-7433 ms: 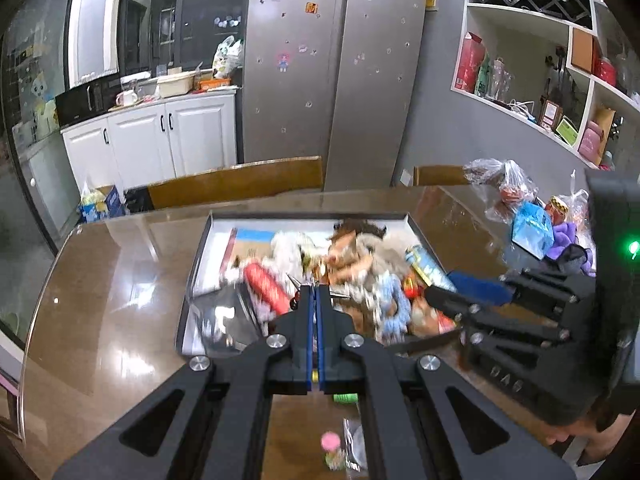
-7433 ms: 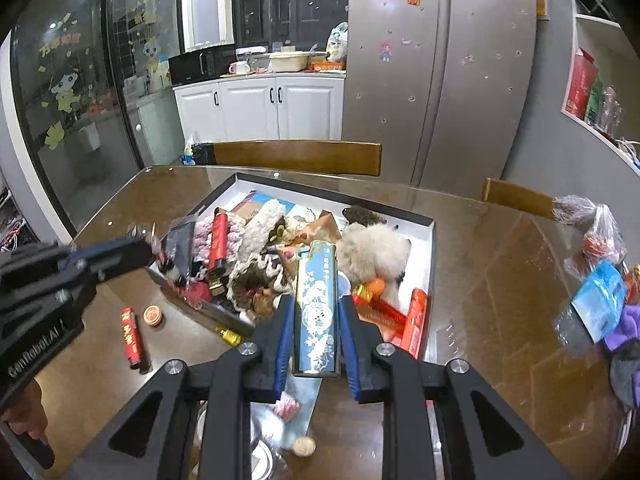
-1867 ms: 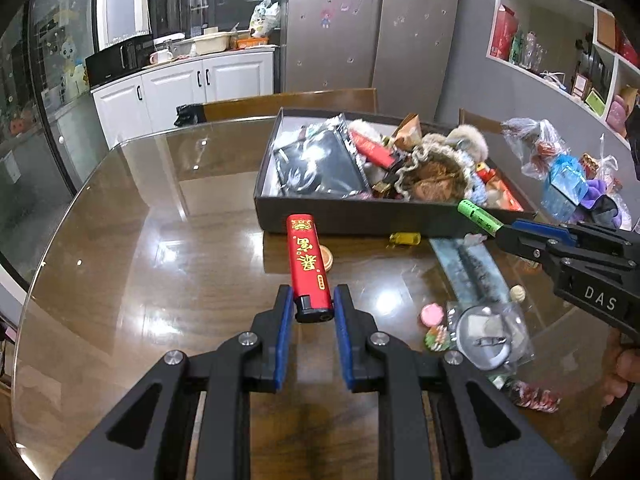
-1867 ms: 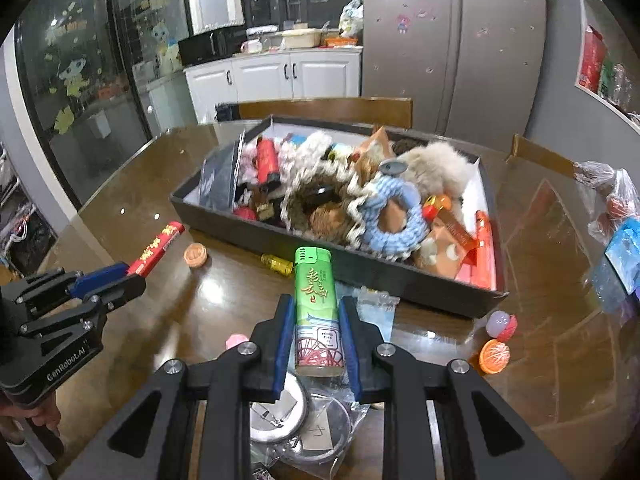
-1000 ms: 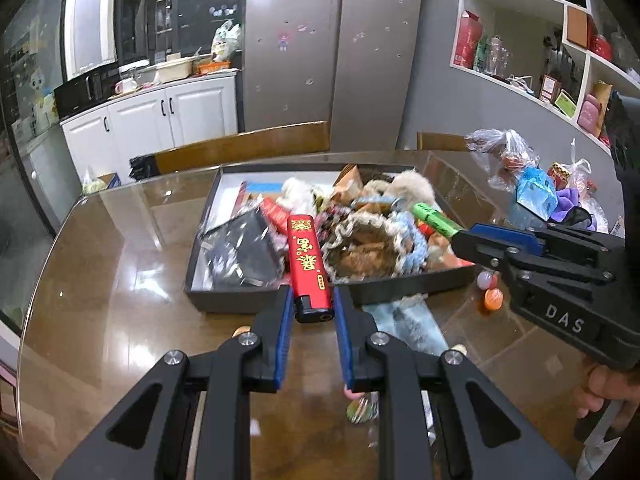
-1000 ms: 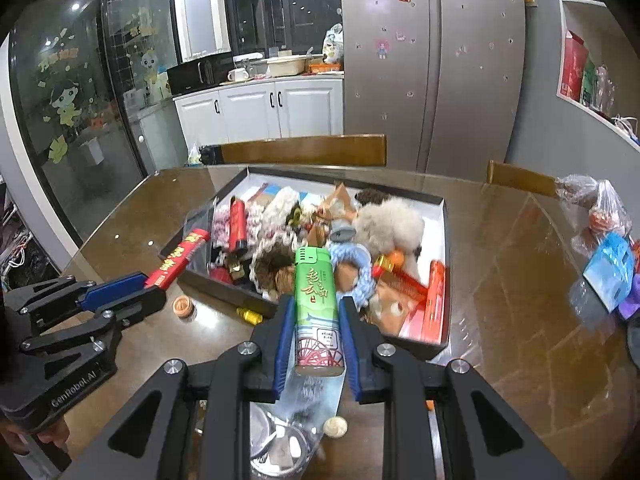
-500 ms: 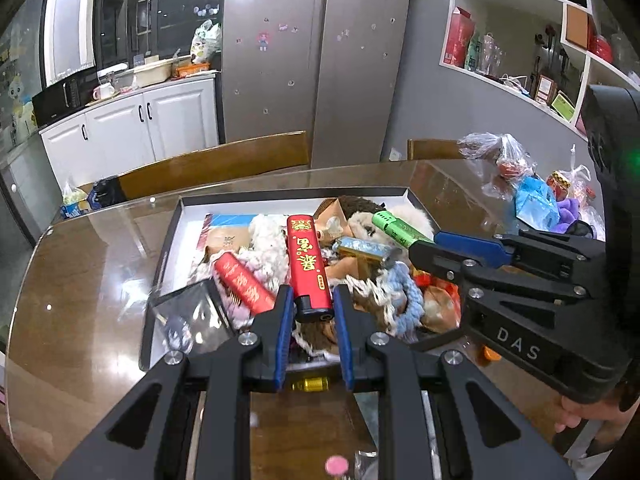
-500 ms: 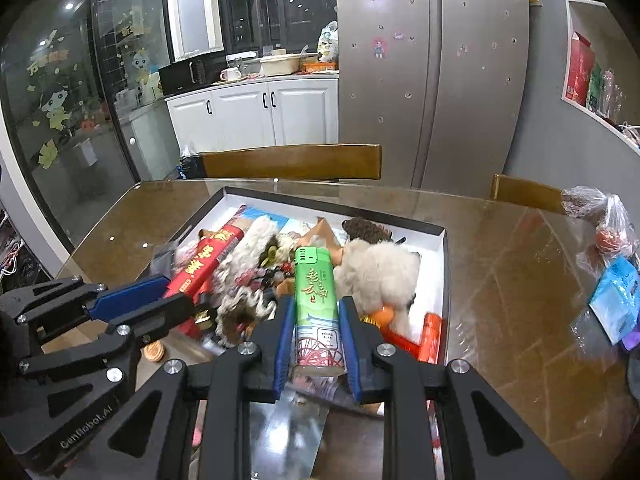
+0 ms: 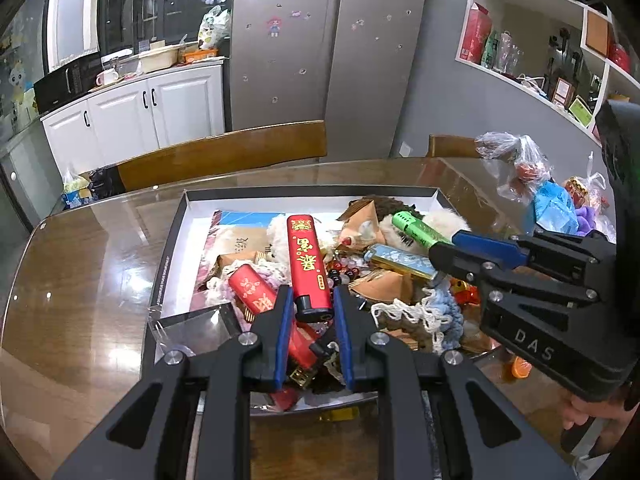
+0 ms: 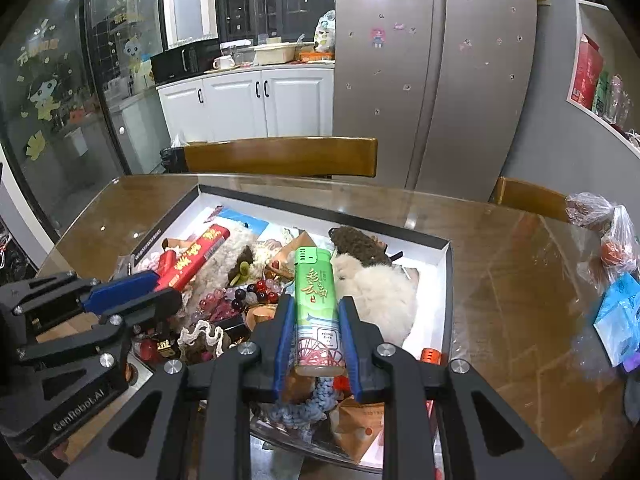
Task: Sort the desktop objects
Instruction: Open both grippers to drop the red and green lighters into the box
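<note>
My left gripper (image 9: pixel 311 300) is shut on a red lighter (image 9: pixel 306 262) with gold lettering, held above the black-rimmed box (image 9: pixel 172 236) of mixed items. My right gripper (image 10: pixel 314 308) is shut on a green lighter (image 10: pixel 316 300), also over the box (image 10: pixel 446 280). In the left wrist view the right gripper (image 9: pixel 442 250) comes in from the right with the green lighter (image 9: pixel 416 230) sticking out. In the right wrist view the left gripper (image 10: pixel 132 292) enters from the left with the red lighter (image 10: pixel 194 260). Another red lighter (image 9: pixel 254 288) lies in the box.
The box holds a fluffy white toy (image 10: pixel 384 296), beads (image 10: pixel 240 294), crocheted pieces (image 9: pixel 416 316), a blue tin (image 9: pixel 400 260) and paper packets. Plastic bags (image 9: pixel 532 184) sit at the table's right. Wooden chair backs (image 10: pixel 280 156) stand behind the glass-topped table (image 9: pixel 80 264). A hand (image 9: pixel 588 420) holds the right gripper.
Both grippers moved forward from the box's near edge to above its contents, each keeping its lighter. The box now fills the lower middle of both views.
</note>
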The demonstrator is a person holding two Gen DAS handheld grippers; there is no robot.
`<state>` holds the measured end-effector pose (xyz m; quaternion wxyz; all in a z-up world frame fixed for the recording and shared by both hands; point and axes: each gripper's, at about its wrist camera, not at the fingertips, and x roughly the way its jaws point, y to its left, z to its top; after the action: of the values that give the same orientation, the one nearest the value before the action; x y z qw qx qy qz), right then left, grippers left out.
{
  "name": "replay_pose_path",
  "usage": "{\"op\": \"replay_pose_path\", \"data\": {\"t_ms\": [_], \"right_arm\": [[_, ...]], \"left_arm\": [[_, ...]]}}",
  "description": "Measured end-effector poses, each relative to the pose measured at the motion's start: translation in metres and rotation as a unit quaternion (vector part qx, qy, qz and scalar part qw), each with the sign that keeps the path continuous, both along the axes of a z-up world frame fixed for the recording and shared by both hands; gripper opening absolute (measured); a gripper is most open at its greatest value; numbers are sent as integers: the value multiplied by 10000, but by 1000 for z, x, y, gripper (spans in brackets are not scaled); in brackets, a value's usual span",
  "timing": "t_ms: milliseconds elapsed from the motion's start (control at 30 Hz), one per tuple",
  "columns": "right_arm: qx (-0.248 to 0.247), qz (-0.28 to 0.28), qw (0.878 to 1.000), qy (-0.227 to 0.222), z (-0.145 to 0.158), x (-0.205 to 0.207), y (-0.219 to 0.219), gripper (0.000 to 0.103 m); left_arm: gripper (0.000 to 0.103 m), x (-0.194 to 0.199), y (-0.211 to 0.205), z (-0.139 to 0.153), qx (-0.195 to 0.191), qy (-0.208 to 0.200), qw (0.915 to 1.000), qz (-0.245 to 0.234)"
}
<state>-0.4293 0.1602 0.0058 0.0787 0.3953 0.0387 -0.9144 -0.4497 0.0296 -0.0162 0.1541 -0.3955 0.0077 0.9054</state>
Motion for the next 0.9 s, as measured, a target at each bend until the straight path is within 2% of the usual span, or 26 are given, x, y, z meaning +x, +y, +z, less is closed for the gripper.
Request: {"op": "replay_pose_path", "data": {"t_ms": [167,233,267,300,333,367,400,467,767,900], "right_arm": [[18,0,10000,-38,-3,0,-2,23],[-42,-42,10000,1,-3,-1,-1,23],[-123,-62,9999,12,-3,-2,1,24],[-181,-91,9998,8,-3,-3,3,29],[-231,-138,9996,-48,-3,-5,6,50],[-278,-169,9995,-55,-3,-5,8,62],[-289,-191,9994,19,-1,-4,10,76],[-210,-264,9992,209,6,0,12,77],[-415,-363,9979,336,25,9,21,77],[-456,-380,9974,409,34,23,19,78]], "left_arm": [[21,0,0,1,-9,31,10000,21],[22,0,0,1,-101,65,9999,60],[26,1,1,1,-244,99,9996,116],[32,1,3,1,-421,111,9989,200],[52,1,2,2,-469,127,9985,244],[74,2,1,4,-441,176,9985,278],[78,3,-1,6,-399,241,9985,299],[80,5,-4,9,-416,289,9980,366],[87,17,-9,21,-476,273,9974,477],[88,37,-14,29,-250,225,9979,545]]}}
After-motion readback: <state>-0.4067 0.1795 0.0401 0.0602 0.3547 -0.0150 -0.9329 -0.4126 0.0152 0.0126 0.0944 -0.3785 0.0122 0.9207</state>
